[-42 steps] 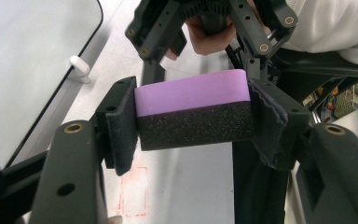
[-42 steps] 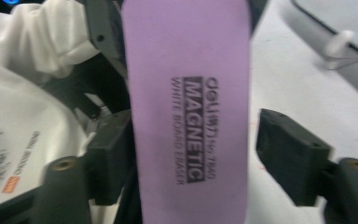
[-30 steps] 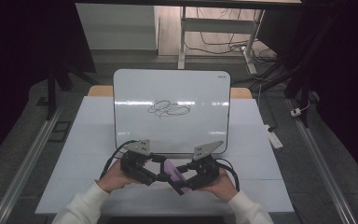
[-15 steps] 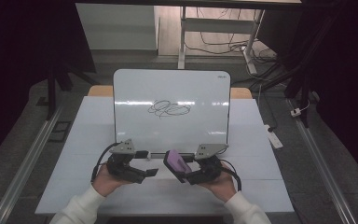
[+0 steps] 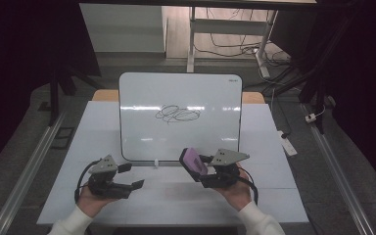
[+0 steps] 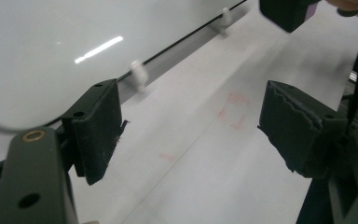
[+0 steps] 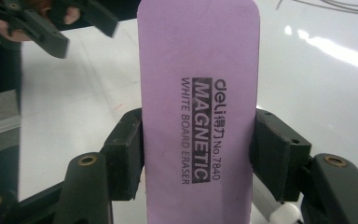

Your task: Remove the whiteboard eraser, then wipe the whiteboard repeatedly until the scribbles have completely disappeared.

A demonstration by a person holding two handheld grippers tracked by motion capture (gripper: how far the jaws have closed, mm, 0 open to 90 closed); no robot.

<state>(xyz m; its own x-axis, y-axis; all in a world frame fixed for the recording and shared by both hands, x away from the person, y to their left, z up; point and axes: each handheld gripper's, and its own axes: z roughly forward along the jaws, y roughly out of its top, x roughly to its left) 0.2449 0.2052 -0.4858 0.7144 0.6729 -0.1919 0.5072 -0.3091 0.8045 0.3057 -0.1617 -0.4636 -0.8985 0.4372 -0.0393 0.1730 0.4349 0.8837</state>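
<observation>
A purple whiteboard eraser (image 7: 198, 93) stands up between the pads of my right gripper (image 7: 198, 144), which is shut on its long sides. From above, the eraser (image 5: 192, 160) tilts up and left out of the right gripper (image 5: 199, 171), just in front of the whiteboard (image 5: 176, 137). The board carries a black scribble (image 5: 177, 113). My left gripper (image 5: 133, 176) lies low over the white table (image 5: 176, 200) at the left, well apart from the eraser. Its jaws have just been closing a little, and the left gripper (image 6: 196, 116) is open with nothing between them.
The board's lower edge rests on small white feet (image 5: 155, 163) on the table. A power strip (image 5: 287, 143) lies on the floor at the right. Metal rails (image 5: 29, 166) run along both sides of the table. Desk legs and cables stand behind.
The left gripper has drawn away to the left from the eraser, where both grippers met a second ago. The right gripper has kept the eraser and hardly moved.
</observation>
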